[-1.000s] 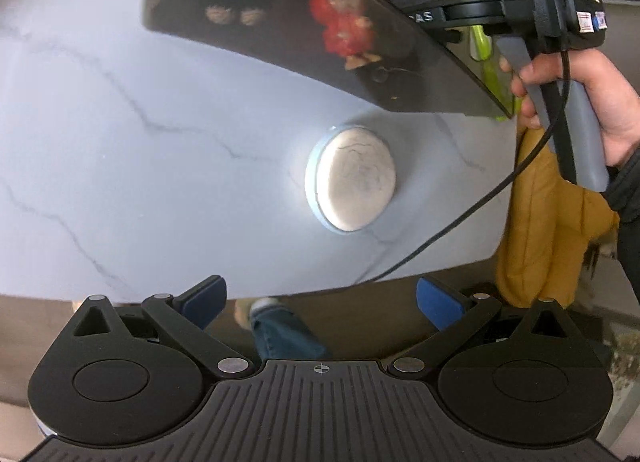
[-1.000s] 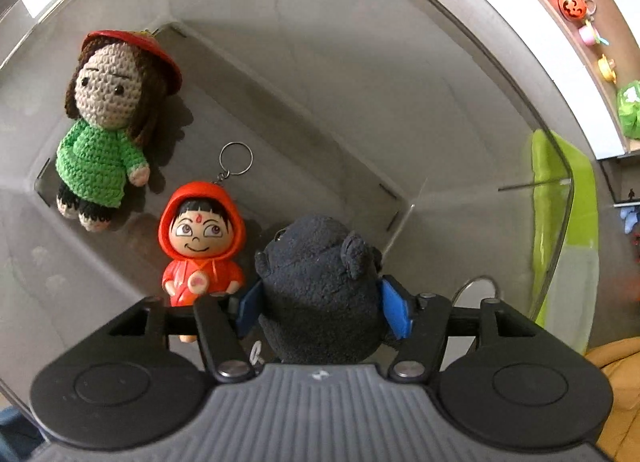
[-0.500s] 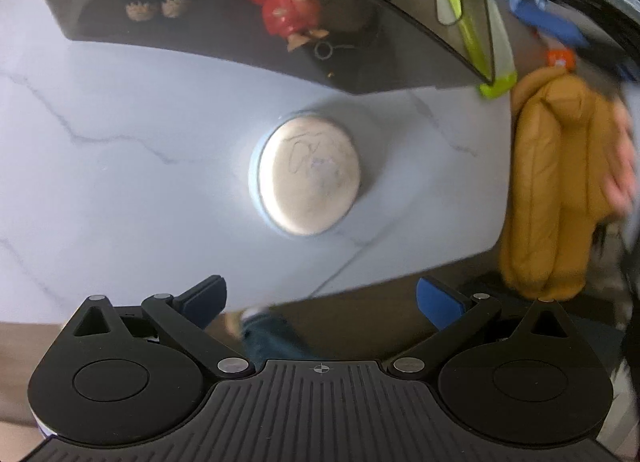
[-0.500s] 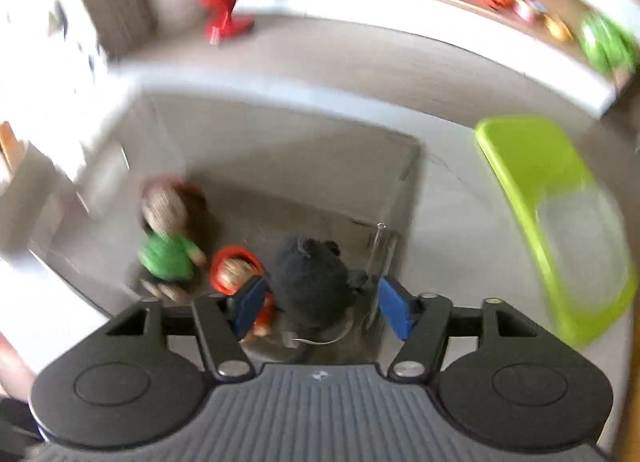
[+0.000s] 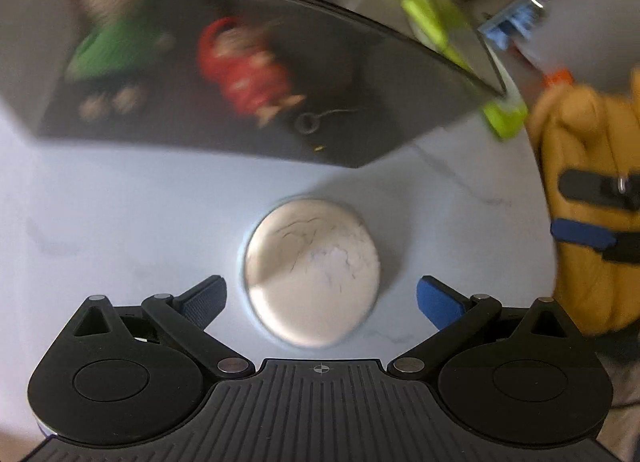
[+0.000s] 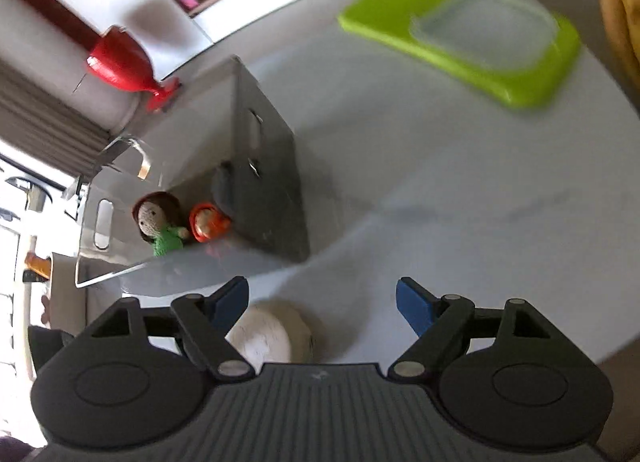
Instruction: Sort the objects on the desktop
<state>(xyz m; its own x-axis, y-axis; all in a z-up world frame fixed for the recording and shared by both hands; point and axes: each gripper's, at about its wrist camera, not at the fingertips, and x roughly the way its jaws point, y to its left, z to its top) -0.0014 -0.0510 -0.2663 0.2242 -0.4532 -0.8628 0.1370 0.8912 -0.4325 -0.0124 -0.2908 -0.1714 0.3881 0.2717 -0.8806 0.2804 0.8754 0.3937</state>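
white round disc [image 5: 312, 272] on table, between spread left gripper [image 5: 320, 296] jaws, untouched

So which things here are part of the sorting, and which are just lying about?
Part of the job:
- clear bin
- green doll
- red doll
- white disc

Lying about:
- lime lid
- red vase
- yellow jacket

Pale marbled table [image 6: 460, 189], white shelving [image 6: 248, 1]
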